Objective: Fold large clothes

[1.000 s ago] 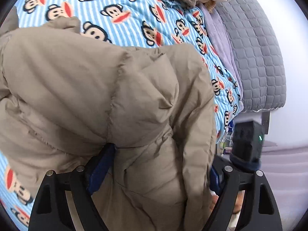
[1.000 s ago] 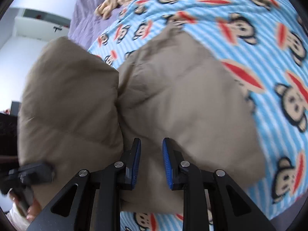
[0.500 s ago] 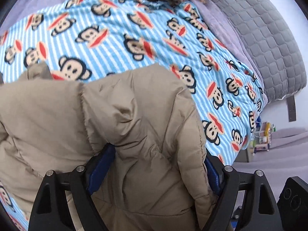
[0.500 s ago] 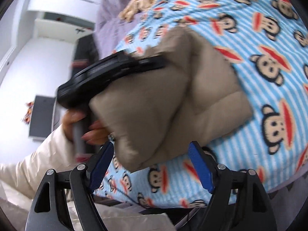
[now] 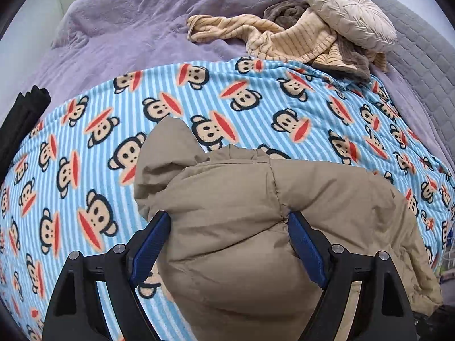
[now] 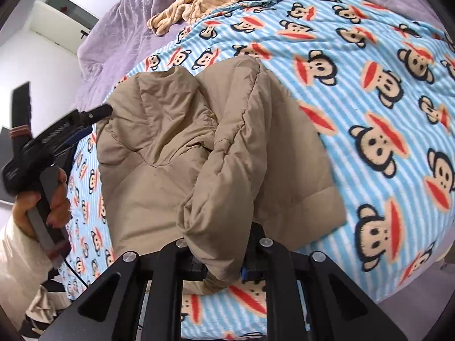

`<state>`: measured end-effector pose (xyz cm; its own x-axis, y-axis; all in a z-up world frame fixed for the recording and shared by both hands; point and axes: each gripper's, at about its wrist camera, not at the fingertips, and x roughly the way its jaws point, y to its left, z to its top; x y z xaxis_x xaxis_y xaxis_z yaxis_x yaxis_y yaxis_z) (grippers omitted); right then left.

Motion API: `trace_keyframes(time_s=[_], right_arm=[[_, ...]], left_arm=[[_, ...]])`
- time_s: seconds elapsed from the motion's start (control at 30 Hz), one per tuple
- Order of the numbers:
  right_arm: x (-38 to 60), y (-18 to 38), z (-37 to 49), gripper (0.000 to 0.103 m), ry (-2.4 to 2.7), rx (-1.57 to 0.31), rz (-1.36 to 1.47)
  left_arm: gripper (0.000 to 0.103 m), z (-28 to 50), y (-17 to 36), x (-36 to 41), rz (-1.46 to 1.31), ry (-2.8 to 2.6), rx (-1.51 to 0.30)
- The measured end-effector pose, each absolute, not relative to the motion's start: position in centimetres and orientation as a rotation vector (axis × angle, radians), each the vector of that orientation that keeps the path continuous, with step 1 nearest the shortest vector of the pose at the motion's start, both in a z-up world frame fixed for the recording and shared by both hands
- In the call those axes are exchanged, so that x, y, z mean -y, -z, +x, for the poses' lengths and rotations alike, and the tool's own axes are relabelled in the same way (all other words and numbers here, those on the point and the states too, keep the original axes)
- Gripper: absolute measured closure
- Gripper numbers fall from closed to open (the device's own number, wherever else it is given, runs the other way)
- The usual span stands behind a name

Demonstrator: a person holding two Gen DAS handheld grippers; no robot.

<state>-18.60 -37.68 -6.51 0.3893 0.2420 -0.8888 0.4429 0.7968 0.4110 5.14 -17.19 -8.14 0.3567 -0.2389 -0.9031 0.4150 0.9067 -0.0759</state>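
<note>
Right tongs point(image 6: 220, 258): jaws have just been closing and are now clenched on a bunched fold of the tan puffer jacket point(image 6: 216, 153) — fabric bulges up between the two arms and hides the pads. Grip is at the near edge of the jacket, close to the bed edge.

Left tongs point(image 5: 227, 244): jaws stand wide, with a thick padded roll of the same jacket point(image 5: 256, 227) filling the gap. Blue pads point(image 5: 152, 244) sit against the fabric on both sides, the right pad pushed into a seam crease. Cannot tell whether they actually press or just straddle it. From the right wrist view the left tongs point(image 6: 93, 116) show at the jacket's far left edge, with a hand point(image 6: 54, 196) wrapped around the grey handle and a pale sleeve point(image 6: 17, 253) below.

Jacket lies crumpled and partly doubled over on a blue striped monkey-print blanket point(image 5: 85, 170), near the front edge of the bed.

Further out — a purple bedspread point(image 5: 128, 28) under the blanket, a heap of striped beige clothes point(image 5: 284, 39) at the far side, a round pleated cushion point(image 5: 349, 17) resting on that heap, and a grey quilted headboard point(image 5: 426, 65) at the right.
</note>
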Motion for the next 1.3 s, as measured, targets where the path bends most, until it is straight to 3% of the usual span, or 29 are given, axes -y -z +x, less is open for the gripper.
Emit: trace_keyframes(time_s=[0.27, 0.37, 0.6, 0.7, 0.97, 1.3], right_arm=[[40.0, 8.4, -19.7, 0.086, 0.224, -1.190, 0.716], [42.2, 10.5, -20.9, 0.085, 0.259, -1.183, 0.807], [45.5, 15.4, -21.6, 0.073, 0.247, -1.208, 1.013], [46.3, 13.4, -21.8, 0.067, 0.265, -1.237, 0.948], [49.1, 6.4, -20.8, 0.067, 0.305, -1.092, 0.787], [44.7, 11.3, -13.9, 0.067, 0.082, -1.292, 0.647]], left_arm=[[0.018, 3.0, 10.4, 25.7, 0.330, 0.483, -1.052], [0.012, 2.7, 11.5, 27.7, 0.352, 0.479, -1.070], [0.011, 2.7, 12.6, 28.2, 0.381, 0.465, -1.079], [0.010, 2.8, 12.8, 28.1, 0.384, 0.461, -1.082], [0.010, 2.7, 12.9, 28.3, 0.405, 0.448, -1.078], [0.010, 2.4, 12.7, 28.4, 0.425, 0.425, -1.078]])
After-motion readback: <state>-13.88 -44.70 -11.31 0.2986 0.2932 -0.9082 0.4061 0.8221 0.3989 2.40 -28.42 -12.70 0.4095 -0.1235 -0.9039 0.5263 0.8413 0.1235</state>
